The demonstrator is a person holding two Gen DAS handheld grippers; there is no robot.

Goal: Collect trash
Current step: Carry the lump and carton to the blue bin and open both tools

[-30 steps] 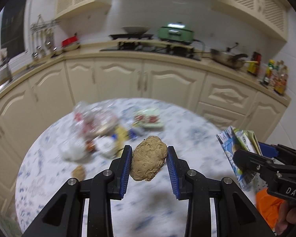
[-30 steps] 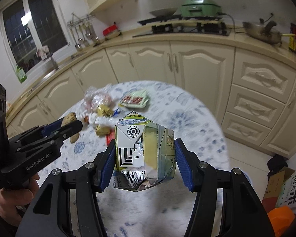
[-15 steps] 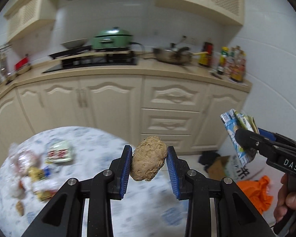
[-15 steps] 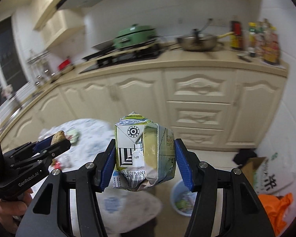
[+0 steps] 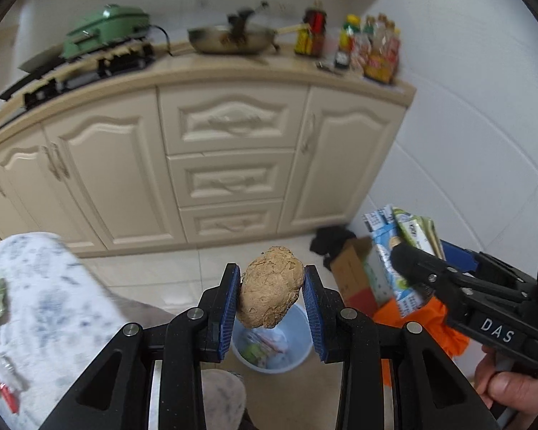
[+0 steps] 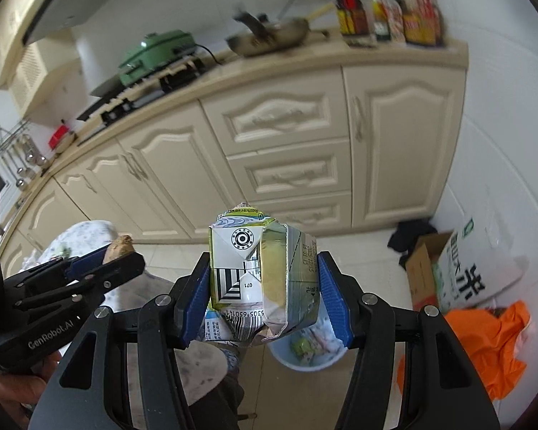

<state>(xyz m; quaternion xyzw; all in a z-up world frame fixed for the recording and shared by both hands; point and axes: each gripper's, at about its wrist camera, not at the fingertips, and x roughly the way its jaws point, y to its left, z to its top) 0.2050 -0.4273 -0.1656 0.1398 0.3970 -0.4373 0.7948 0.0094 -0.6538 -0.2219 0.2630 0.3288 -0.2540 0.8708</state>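
Because both loads are headed for disposal, a pale blue trash bin [image 5: 272, 344] sits on the floor directly beneath them. Clamped around a crushed drink carton [image 6: 263, 283], the right gripper [image 6: 265, 297] hovers above it. Alongside, the left gripper [image 5: 270, 295] pinches a brown, lumpy root [image 5: 270, 295].

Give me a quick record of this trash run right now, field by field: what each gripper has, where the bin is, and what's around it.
left gripper: shut on brown lump
right gripper: shut on crushed carton
bin: pale blue, on the floor below both grippers, already holds wrappers
table: at left, some litter on it
beside bin: orange bag, cardboard box
status: neither item dropped yet
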